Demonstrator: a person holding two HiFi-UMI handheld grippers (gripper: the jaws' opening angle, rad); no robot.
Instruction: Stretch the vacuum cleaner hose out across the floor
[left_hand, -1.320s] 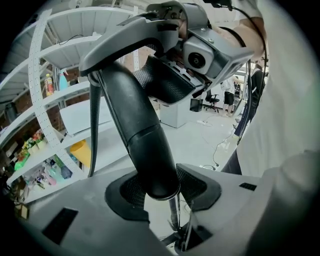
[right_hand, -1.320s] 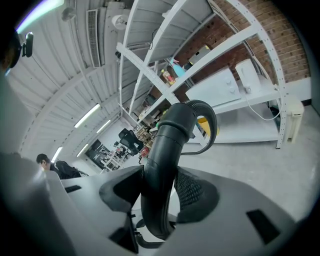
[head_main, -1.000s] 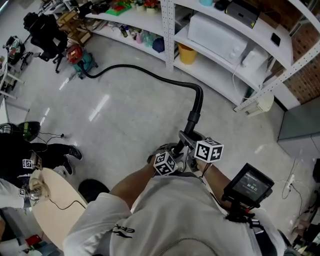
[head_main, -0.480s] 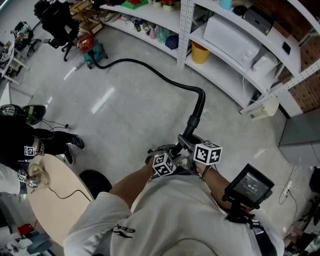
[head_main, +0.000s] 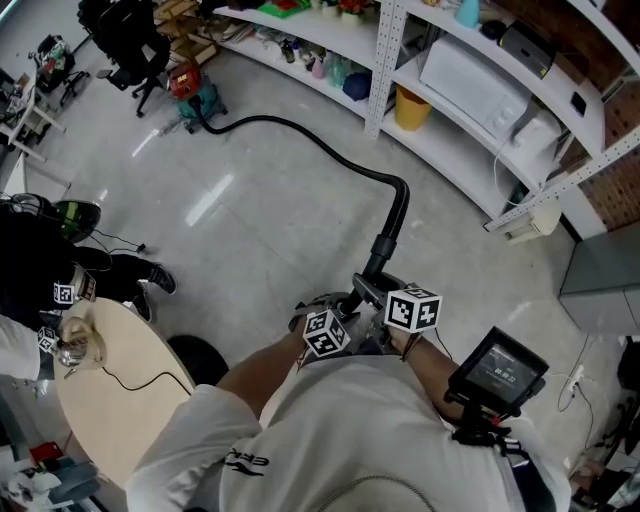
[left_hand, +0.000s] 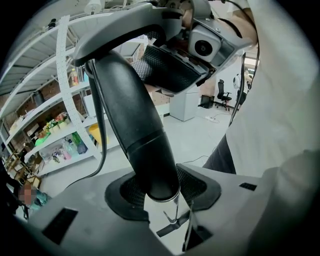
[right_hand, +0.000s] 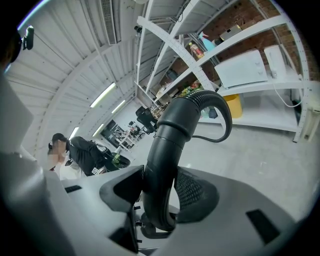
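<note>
**Hose partly extended.** The left claw (left_hand: 160, 187) and right claw (right_hand: 157, 200) are each clamped on the rigid black end of the vacuum cleaner hose (head_main: 395, 215), which is held raised before the person. The hose runs over the floor (head_main: 250, 230) to the vacuum cleaner (head_main: 190, 88) beside the shelves (head_main: 440, 130). It appears largely stretched. One bend and the lifted end remain.

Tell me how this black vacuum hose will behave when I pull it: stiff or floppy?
Probably floppy along its length: the hose lies in loose curves across the floor. Its handle end looks rigid, with a moulded bend. The vacuum cleaner may get dragged along, since the hose joins it.
</note>
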